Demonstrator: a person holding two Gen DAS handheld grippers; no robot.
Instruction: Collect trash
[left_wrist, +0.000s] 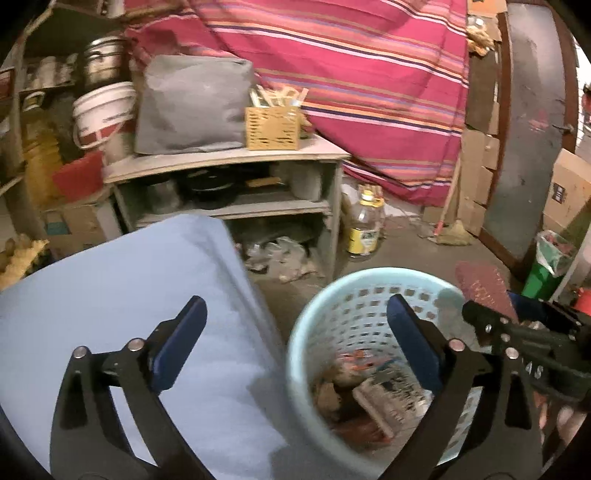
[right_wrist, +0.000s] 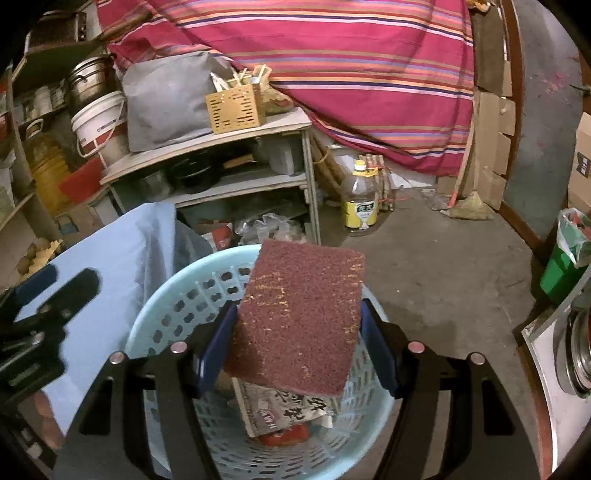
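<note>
Right claw (right_wrist: 299, 343): clamped on a dark red pad (right_wrist: 301, 314), one finger (right_wrist: 218, 350) on each side edge. The pad is tilted and sits directly above the basket (right_wrist: 155, 314), a pale blue perforated bin below the claw. Trash (right_wrist: 280, 410) already lies in the basket bottom: printed packets and a red item.

Left claw (left_wrist: 297, 347): jaws spread wide, nothing between them. Its right finger (left_wrist: 413, 350) is over the basket (left_wrist: 314, 332); its left finger (left_wrist: 181, 343) is over a blue cloth (left_wrist: 129, 295) that lies just beside the basket on the left.

Surroundings: ahead of both claws stands a grey shelf (right_wrist: 229, 147) carrying a grey bag (right_wrist: 166, 103) and a slotted box (right_wrist: 236, 107). A bottle (right_wrist: 360, 199) stands on the floor ahead and right. A striped cloth (right_wrist: 332, 55) hangs behind. A green bin (right_wrist: 565, 258) stands far right.
</note>
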